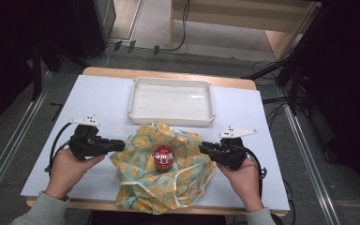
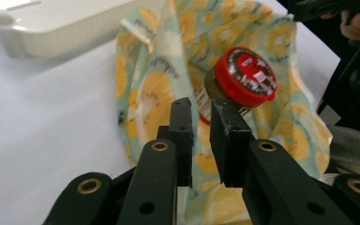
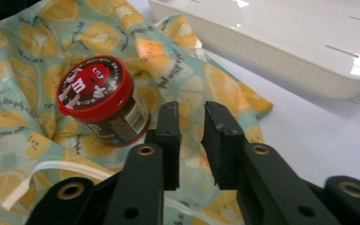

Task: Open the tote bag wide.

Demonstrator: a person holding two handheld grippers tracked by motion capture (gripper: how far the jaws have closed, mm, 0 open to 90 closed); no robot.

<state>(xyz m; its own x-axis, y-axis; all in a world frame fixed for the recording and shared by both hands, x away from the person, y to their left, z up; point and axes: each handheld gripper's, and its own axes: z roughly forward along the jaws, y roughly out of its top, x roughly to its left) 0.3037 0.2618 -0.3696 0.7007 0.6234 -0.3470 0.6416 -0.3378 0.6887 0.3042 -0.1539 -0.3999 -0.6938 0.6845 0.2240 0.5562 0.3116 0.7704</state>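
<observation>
1. The red-lidded jar (image 1: 163, 158) stands upright on the lemon-print cloth (image 1: 136, 154), mid-tabletop (image 1: 98, 98), just in front of the white tray (image 1: 171, 101).
2. The left gripper (image 1: 118, 145) hovers at the cloth's left edge, jaws slightly parted, gripping nothing.
3. The right gripper (image 1: 204, 147) hovers at the right edge, jaws likewise narrowly apart and empty.
4. The jar sits between both grippers, apart from each.

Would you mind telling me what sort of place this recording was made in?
Probably a lab or workshop set up for recording: a white-topped table on a carpeted floor, loose cables trailing across it, and metal rails alongside.
</observation>
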